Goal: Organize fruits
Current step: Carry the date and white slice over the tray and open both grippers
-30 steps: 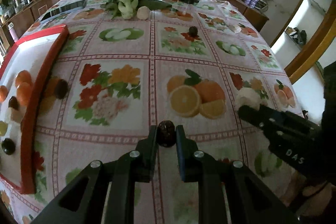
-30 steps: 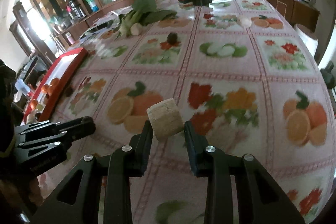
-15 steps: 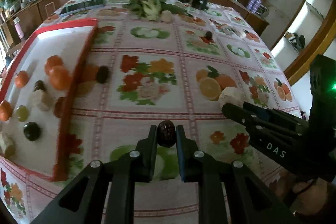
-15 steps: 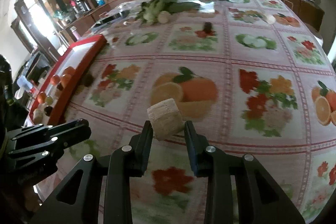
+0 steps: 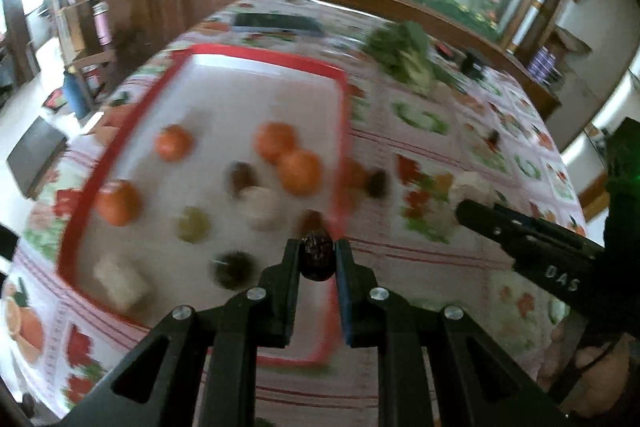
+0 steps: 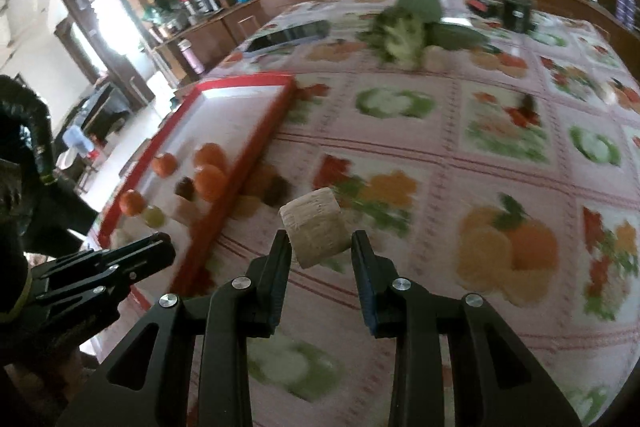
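My left gripper [image 5: 317,261] is shut on a small dark wrinkled fruit [image 5: 317,259], held above the right edge of the red-rimmed white tray [image 5: 344,99]. The tray holds several oranges [image 5: 299,171], dark fruits, a green fruit [image 5: 194,225] and pale chunks. My right gripper [image 6: 318,251] is shut on a beige cut fruit chunk [image 6: 314,233], above the tablecloth just right of the tray [image 6: 256,143]. The right gripper also shows in the left wrist view [image 5: 520,235], and the left gripper in the right wrist view [image 6: 120,263].
Outside the tray's right edge lie an orange fruit [image 5: 354,173] and a dark fruit [image 5: 378,183] on the fruit-patterned tablecloth [image 6: 480,147]. Leafy greens [image 6: 404,27], a black device [image 6: 516,13] and a dark flat object [image 6: 288,35] sit at the far end.
Both grippers have swung left toward the tray, each still holding its fruit. The left gripper now hangs over the tray's right edge; the view is motion-blurred.
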Motion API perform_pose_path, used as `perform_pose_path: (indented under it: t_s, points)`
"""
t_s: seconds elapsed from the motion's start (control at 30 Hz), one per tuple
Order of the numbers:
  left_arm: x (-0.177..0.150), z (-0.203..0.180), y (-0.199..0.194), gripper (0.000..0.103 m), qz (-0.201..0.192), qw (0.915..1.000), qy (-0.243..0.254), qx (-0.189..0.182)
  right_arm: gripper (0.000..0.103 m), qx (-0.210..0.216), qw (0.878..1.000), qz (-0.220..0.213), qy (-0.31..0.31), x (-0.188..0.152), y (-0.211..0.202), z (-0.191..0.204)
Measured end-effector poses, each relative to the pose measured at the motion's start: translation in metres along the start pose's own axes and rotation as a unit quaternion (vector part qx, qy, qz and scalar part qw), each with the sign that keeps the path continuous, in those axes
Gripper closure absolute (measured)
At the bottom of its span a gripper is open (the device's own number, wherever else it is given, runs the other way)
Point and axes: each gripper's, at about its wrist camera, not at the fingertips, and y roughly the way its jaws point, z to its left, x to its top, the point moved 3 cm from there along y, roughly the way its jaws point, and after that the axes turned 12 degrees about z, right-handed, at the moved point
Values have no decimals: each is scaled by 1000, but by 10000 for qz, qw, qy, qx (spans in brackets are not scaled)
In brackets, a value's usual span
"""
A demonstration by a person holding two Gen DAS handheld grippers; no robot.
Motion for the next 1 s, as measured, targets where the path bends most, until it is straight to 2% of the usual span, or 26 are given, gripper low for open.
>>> perform_pose_path:
  t_s: [0.17, 0.4, 0.67, 1.0]
  points:
    - [17, 47, -4, 84, -115, 9988, -341, 339, 73, 117, 9998, 54, -163, 32, 20, 33]
    - [44, 89, 4, 84, -122, 9962, -692, 508, 73, 134, 9993, -17, -357, 76, 47, 70]
    - [55, 97, 29, 83, 109, 9965, -690, 453, 73, -113, 9987, 265, -431, 103, 95, 83]
    - [60, 90, 41, 83, 126, 9964, -519, 653, 73, -223, 9957, 360, -830, 107, 112, 95]
